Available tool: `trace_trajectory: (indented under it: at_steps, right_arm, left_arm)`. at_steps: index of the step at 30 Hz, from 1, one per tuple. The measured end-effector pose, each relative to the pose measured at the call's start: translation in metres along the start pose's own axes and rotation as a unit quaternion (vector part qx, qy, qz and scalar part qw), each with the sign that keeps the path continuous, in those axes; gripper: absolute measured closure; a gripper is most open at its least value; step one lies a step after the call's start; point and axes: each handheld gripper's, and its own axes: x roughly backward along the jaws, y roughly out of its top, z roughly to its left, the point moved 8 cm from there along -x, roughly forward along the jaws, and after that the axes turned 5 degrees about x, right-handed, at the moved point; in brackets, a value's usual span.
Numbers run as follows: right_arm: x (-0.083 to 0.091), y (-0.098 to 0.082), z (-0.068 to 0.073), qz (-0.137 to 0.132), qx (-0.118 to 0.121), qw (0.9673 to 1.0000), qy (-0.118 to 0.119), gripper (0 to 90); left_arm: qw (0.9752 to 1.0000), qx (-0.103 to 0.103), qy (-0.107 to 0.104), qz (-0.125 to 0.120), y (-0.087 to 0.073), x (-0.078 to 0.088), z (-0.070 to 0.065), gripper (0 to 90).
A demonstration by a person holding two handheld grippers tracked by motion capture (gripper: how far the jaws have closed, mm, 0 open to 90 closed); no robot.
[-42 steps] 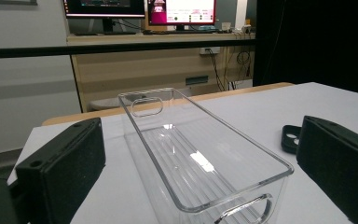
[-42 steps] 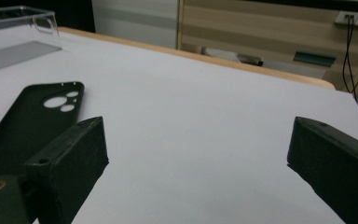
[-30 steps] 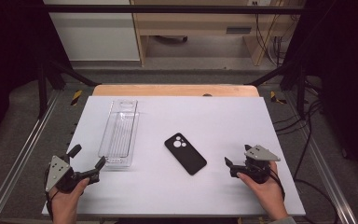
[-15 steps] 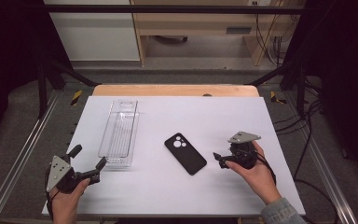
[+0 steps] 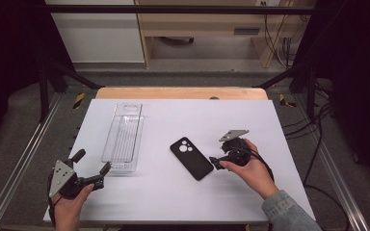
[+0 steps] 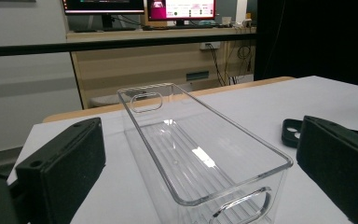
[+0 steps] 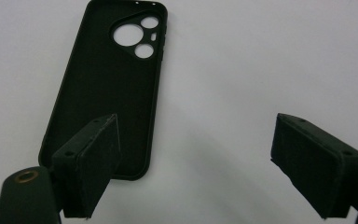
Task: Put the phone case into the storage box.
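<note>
A black phone case (image 5: 191,158) lies flat at the middle of the white table (image 5: 250,120), camera holes towards the far side. My right gripper (image 5: 220,154) hovers at its right edge, open and tilted down. In the right gripper view the phone case (image 7: 107,88) lies under the left jaw of the right gripper (image 7: 198,135), with bare table between the jaws. A clear plastic bin (image 5: 123,136) stands empty to the left of the case. My left gripper (image 5: 92,162) rests near the bin's near end, open. In the left gripper view, the left gripper (image 6: 200,140) frames the bin (image 6: 168,140).
A wooden strip (image 5: 180,92) runs along the table's far edge. Metal rails (image 5: 19,163) flank both sides. Cables (image 5: 318,144) trail off to the right. Monitors (image 6: 140,5) stand on a desk beyond the table.
My right gripper has moved forward and left from the table's near right up to the phone case. The left gripper has stayed put.
</note>
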Motion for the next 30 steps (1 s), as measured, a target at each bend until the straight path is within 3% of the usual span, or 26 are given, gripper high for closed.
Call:
trace_trajectory:
  at_steps: [10,13,14,18,21,24,30]
  right_arm:
    - [-0.017,0.011,0.012,0.028,0.003,0.9993,0.024,20.8]
    - [-0.026,0.011,0.015,0.039,-0.005,0.9987,0.033,31.4]
    - [-0.026,0.011,0.015,0.039,-0.005,0.9987,0.033,31.4]
    - [-0.029,0.01,0.016,0.048,-0.029,0.9973,0.046,47.7]
    - [-0.029,0.009,0.015,0.049,-0.039,0.9967,0.052,55.0]
    - [-0.028,0.007,0.015,0.054,-0.053,0.9957,0.053,59.7]
    - [-0.029,0.003,0.017,0.053,-0.054,0.9954,0.058,64.5]
  left_arm:
    - [1.0,-0.001,0.0,0.004,-0.001,-0.002,-0.001,0.9]
    - [1.0,-0.002,-0.001,0.005,-0.001,-0.002,-0.002,0.8]
    - [1.0,-0.002,-0.001,0.005,-0.002,-0.002,-0.002,0.8]
    - [1.0,-0.002,-0.001,0.007,-0.002,-0.003,-0.002,0.9]
    - [1.0,-0.002,-0.002,0.008,-0.002,-0.003,-0.002,0.8]
    - [0.9999,-0.003,-0.003,0.009,-0.003,-0.003,-0.003,0.9]
    - [0.9999,-0.003,-0.004,0.01,-0.003,-0.004,-0.003,0.8]
